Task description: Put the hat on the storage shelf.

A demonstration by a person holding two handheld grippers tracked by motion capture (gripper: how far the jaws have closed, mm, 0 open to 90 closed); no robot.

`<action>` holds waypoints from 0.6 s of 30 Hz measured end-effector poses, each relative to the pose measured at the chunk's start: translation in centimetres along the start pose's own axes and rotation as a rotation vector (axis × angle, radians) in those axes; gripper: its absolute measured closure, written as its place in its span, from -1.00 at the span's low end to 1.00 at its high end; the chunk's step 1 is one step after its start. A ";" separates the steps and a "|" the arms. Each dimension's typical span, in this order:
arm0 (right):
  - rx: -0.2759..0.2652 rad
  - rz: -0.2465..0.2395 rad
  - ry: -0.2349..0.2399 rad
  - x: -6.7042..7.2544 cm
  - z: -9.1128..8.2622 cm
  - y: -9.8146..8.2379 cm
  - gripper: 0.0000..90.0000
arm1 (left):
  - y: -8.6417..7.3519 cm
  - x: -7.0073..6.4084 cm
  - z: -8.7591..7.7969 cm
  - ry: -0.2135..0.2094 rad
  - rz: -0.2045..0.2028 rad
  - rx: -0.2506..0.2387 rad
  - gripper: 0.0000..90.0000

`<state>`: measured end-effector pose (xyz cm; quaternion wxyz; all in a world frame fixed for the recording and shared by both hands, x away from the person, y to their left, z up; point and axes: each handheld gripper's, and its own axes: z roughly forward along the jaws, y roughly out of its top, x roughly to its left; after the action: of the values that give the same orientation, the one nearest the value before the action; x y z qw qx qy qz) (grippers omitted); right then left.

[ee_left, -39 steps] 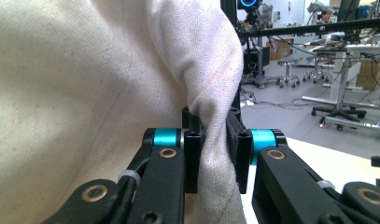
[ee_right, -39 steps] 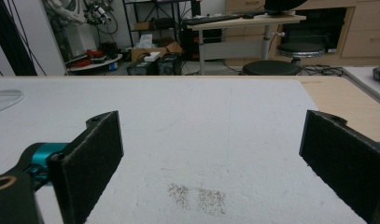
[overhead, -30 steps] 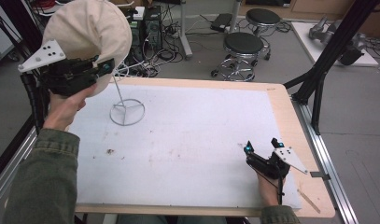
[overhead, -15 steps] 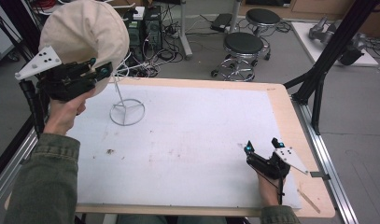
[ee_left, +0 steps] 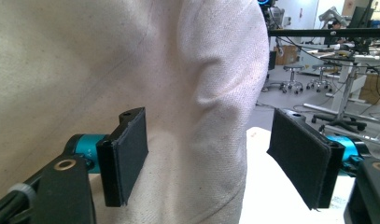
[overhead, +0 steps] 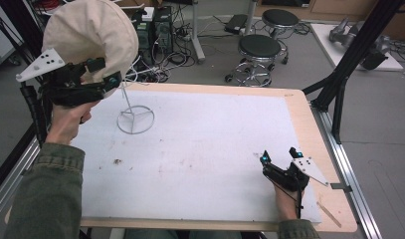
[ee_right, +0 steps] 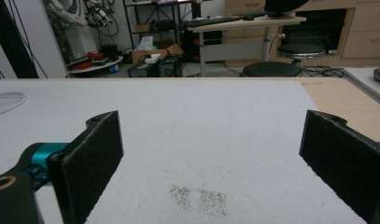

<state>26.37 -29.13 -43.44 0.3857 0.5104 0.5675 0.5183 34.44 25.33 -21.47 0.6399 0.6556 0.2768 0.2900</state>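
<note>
The cap (overhead: pixel 88 32), a cream cloth one, sits on top of a thin white wire stand (overhead: pixel 135 117) at the far left end of the white mat (overhead: pixel 205 144), and the left gripper (overhead: pixel 103 79) is right up against its lower edge. That gripper's jaws have just been opening and now stand wide, with a fold of the cap's cloth (ee_left: pixel 201 116) between the pads but neither pad pressing on it. The right gripper (overhead: pixel 279 157) rests low on the mat, well apart from the stand at the near right, jaws spread wide with nothing in them.
</note>
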 end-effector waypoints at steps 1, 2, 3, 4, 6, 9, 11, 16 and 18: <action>0.000 0.000 0.000 0.0 0.0 0.0 -0.89 | 0.0 0.0 0.0 -0.001 -0.002 -0.001 -0.38; 0.000 -0.001 -0.001 0.0 0.0 0.0 -0.89 | 0.0 0.0 -0.1 0.001 -0.003 0.000 -0.40; 0.000 -0.003 0.000 0.0 0.0 0.0 -0.89 | 0.1 0.0 -0.1 -0.001 -0.004 -0.002 -0.46; 0.001 -0.001 0.000 0.0 0.0 0.0 -0.89 | 0.1 0.0 -0.2 0.000 -0.005 -0.004 -0.50; 0.001 -0.003 0.000 0.0 0.0 0.0 -0.89 | 0.2 -0.1 -0.4 0.011 -0.006 -0.003 -0.55; -0.003 0.001 -0.001 0.0 0.0 0.0 -0.89 | 0.3 -0.3 -0.7 0.032 0.000 0.001 -0.60; 0.000 0.000 -0.001 0.0 0.0 0.0 -0.89 | 0.3 -0.5 -1.2 0.036 0.002 -0.006 -0.61; 0.000 -0.004 -0.001 0.0 0.0 0.0 -0.89 | 0.1 -1.2 -2.7 0.065 0.015 -0.029 -0.63; -0.001 -0.003 -0.002 0.0 0.0 0.0 -0.89 | -0.4 -1.3 -3.3 0.081 0.011 -0.036 -0.63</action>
<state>26.41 -29.12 -43.46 0.3874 0.5100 0.5676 0.5174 31.12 26.62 -21.81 0.6385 0.6330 0.2936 0.3247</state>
